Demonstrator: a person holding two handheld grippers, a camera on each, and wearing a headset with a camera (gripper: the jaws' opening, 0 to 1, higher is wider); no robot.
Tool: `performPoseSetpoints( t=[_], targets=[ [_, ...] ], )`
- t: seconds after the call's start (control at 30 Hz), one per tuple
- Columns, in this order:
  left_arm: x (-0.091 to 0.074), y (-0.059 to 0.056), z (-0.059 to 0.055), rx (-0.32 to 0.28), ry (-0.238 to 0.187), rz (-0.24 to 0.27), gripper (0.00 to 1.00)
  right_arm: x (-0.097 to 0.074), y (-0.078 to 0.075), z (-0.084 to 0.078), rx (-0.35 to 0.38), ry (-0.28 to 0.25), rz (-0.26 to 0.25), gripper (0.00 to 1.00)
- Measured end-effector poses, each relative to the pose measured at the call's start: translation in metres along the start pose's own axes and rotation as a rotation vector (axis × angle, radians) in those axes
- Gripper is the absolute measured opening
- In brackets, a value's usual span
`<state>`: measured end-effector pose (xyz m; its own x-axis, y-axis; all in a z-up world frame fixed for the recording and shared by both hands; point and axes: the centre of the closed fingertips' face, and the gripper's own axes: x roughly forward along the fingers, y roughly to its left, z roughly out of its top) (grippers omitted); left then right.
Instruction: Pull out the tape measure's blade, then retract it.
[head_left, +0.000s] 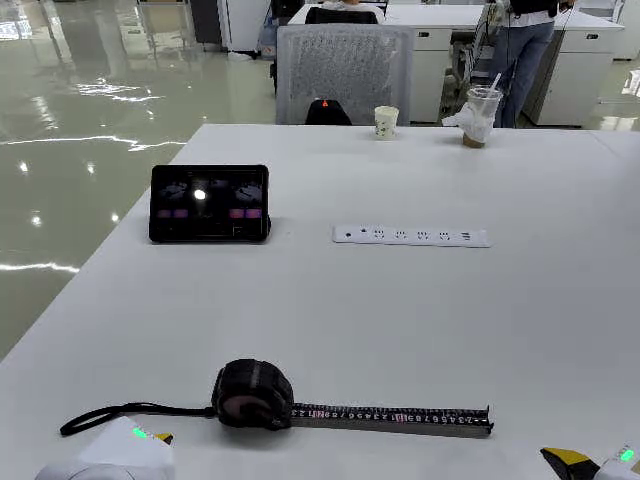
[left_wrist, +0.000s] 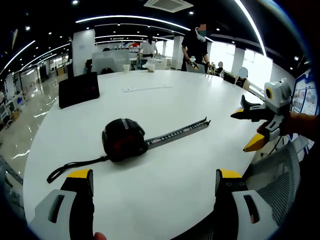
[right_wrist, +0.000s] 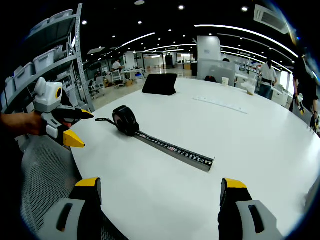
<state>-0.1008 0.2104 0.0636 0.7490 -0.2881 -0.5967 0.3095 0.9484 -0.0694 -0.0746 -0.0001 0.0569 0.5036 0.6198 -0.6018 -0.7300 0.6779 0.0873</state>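
A tablet, power strip and paper cup stand apart on the table.

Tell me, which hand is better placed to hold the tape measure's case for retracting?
Probably left: the left gripper is nearest the case, while the right gripper is beyond the blade tip.
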Motion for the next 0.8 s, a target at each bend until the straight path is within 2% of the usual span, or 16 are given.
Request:
performPoseSetpoints(
  t=[0.4, 0.8],
  targets=[
    [-0.0005, 0.0005, 0.0026, -0.009, -0.011, 0.020, 0.99, -0.0014, 0.0011, -0.0008, -0.002, 0.007, 0.003, 0.99],
    [0.0052, 0.0032, 0.0042, -0.015, -0.007, 0.044, 0.99, 0.0008, 0.0015, 0.0022, -0.037, 0.000, 0.023, 0.99]
  ],
)
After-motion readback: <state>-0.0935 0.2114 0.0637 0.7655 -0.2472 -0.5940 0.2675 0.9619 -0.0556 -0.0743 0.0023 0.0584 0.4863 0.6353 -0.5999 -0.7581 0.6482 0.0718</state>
